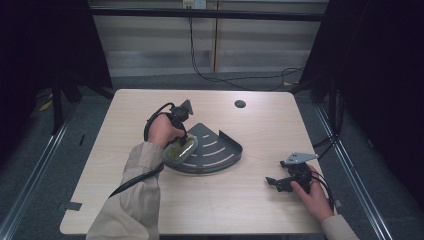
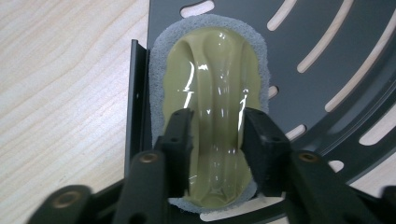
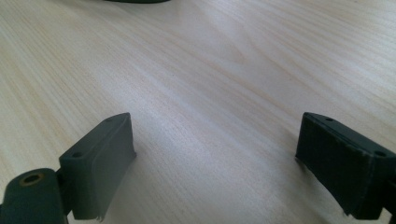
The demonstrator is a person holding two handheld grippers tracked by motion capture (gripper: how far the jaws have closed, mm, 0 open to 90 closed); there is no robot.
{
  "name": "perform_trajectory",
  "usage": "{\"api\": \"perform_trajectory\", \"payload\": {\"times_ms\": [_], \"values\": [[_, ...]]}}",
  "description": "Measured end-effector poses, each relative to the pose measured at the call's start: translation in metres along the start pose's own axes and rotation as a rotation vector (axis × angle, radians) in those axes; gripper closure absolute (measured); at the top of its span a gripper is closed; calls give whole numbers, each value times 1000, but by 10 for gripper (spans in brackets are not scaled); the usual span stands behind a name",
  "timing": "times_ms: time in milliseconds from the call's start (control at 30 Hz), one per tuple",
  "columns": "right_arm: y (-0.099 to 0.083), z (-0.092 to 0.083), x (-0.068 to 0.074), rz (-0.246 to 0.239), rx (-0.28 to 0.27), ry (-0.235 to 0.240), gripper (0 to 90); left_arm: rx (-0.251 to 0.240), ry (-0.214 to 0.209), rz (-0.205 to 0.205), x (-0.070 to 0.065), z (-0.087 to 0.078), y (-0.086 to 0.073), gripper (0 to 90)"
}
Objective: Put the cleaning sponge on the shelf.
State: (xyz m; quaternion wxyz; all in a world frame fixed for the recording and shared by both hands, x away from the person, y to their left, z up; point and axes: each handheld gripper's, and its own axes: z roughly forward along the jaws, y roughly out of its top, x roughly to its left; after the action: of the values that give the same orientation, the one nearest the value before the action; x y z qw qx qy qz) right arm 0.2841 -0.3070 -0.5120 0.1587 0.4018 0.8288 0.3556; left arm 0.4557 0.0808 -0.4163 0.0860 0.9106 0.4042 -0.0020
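An oval scrubber [image 1: 179,151] [image 2: 210,79], olive-green plastic with a raised middle ridge on a grey sponge pad, lies at the left edge of a dark grey slotted corner tray [image 1: 222,150] [image 2: 327,56]. My left gripper [image 1: 185,144] [image 2: 215,116] points down onto it. Its jaws stand one on each side of the ridge, slightly apart from it, so the gripper is open. My right gripper [image 1: 273,182] [image 3: 215,135] rests low over bare wood near the table's front right, jaws wide open with nothing between them.
The tray sits mid-table on a light wooden tabletop [image 1: 125,110]. A round cable hole [image 1: 240,104] lies near the far edge. Dark frame posts stand at both sides, and cables trail on the floor behind.
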Motion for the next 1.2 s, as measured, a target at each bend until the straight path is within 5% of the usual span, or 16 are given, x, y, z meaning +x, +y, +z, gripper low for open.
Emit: {"api": "perform_trajectory", "payload": {"times_ms": [433, 1200], "values": [[0, 0, 0, 1, 1, 0, 105, -44, 28, -44, 5, -15, -8, 319], [0, 0, 0, 0, 0, 0, 105, -91, 24, -88, 16, -32, -31, 238]]}}
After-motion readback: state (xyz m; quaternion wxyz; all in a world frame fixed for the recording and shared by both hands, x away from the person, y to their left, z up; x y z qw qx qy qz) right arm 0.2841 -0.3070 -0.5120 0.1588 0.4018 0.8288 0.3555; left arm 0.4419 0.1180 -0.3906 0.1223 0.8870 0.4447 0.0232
